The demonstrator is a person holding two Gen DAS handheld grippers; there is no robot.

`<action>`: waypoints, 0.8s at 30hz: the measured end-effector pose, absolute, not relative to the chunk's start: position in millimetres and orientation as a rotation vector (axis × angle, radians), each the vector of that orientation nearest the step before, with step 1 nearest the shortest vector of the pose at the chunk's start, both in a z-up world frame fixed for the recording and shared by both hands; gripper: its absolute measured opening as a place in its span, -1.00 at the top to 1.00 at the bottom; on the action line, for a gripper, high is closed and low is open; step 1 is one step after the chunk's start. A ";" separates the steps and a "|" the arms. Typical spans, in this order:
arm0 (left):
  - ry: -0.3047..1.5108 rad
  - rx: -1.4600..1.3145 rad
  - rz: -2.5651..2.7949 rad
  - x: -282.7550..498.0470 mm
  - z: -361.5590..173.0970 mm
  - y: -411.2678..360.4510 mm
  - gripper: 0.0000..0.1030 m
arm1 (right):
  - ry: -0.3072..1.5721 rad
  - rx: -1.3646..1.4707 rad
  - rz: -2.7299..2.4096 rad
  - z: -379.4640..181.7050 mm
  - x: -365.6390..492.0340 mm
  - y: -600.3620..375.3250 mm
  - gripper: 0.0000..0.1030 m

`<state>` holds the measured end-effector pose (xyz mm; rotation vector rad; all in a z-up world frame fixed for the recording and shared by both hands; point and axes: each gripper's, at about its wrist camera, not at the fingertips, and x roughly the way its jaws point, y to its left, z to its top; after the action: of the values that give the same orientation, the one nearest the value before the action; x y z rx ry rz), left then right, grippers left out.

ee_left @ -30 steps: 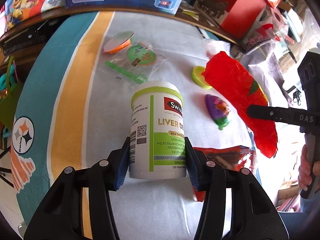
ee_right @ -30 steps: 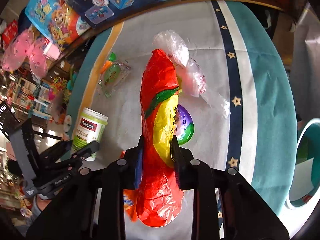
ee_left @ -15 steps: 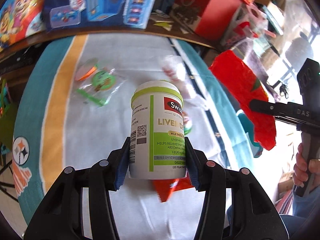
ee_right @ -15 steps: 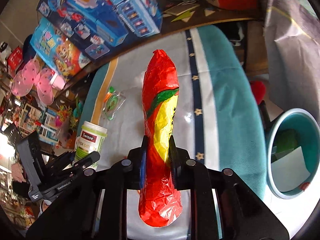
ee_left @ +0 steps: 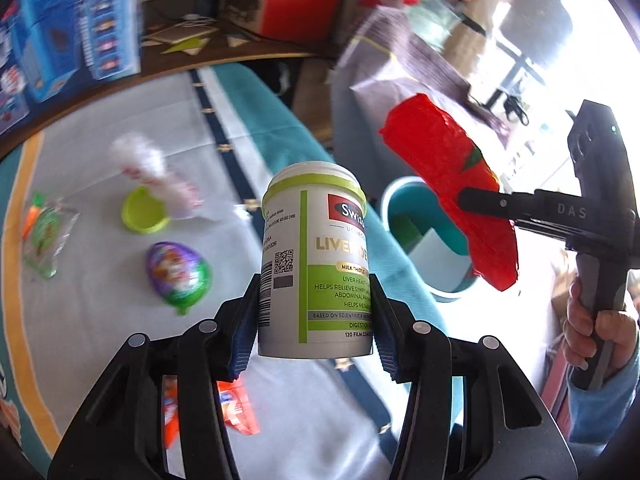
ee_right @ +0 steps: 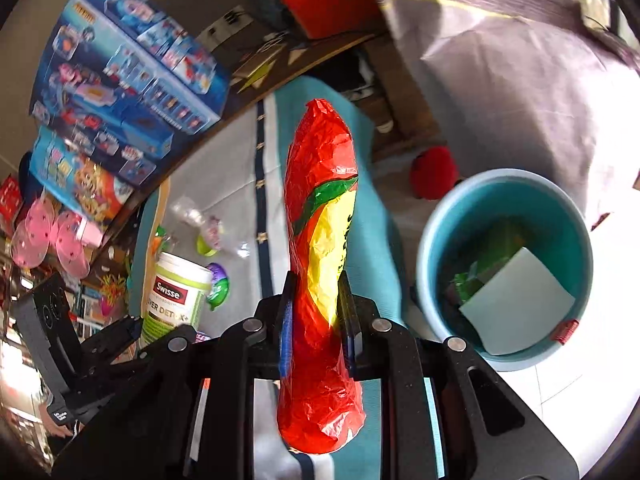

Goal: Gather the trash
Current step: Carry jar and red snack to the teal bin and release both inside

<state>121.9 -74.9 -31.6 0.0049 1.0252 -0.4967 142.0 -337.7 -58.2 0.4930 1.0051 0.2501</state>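
Around us the room is crowded with boxed toys (ee_right: 120,92) on a wooden ledge, and the table wears a grey cloth (ee_left: 120,320) banded in teal, navy and yellow. Compared with a second ago, both our views have swung toward the table's right edge: the teal bin (ee_right: 432,240) on the floor, unseen from the left side before, now shows in both views, and the red packet hangs near its rim.

Our left gripper (ee_left: 314,320) pinches the supplement bottle (ee_left: 316,268) low on its sides, upright, clear of the cloth. Our right gripper (ee_right: 316,312) squeezes the red packet (ee_right: 320,240) at mid-length, its ends sticking out past the fingers both ways.

The bottle is smooth white plastic with a lime collar and printed label. The packet is crinkled glossy foil, long and rounded, red with yellow and green. On the cloth lie a foil-wrapped egg (ee_left: 178,274), a lime cap (ee_left: 144,210), crumpled clear wrap (ee_left: 148,168) and an orange wrapper (ee_left: 236,408). The bin holds a pale card and green scraps.
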 end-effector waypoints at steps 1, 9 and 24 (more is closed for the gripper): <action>1.029 0.018 -0.510 123.5 -32.7 -84.6 0.01 | 1.000 0.506 0.237 -60.2 140.0 -347.6 0.64; 1.063 0.124 -0.601 132.4 -41.9 -161.8 0.01 | 0.978 0.613 0.134 -82.3 122.8 -416.9 0.63; 1.162 0.229 -0.678 152.4 -87.4 -265.5 0.01 | 1.054 0.695 0.045 -128.5 104.4 -492.9 0.59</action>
<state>152.4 -265.5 -87.4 0.2293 1.1620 -0.6781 104.4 -492.9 -128.5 0.6945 1.0535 0.0445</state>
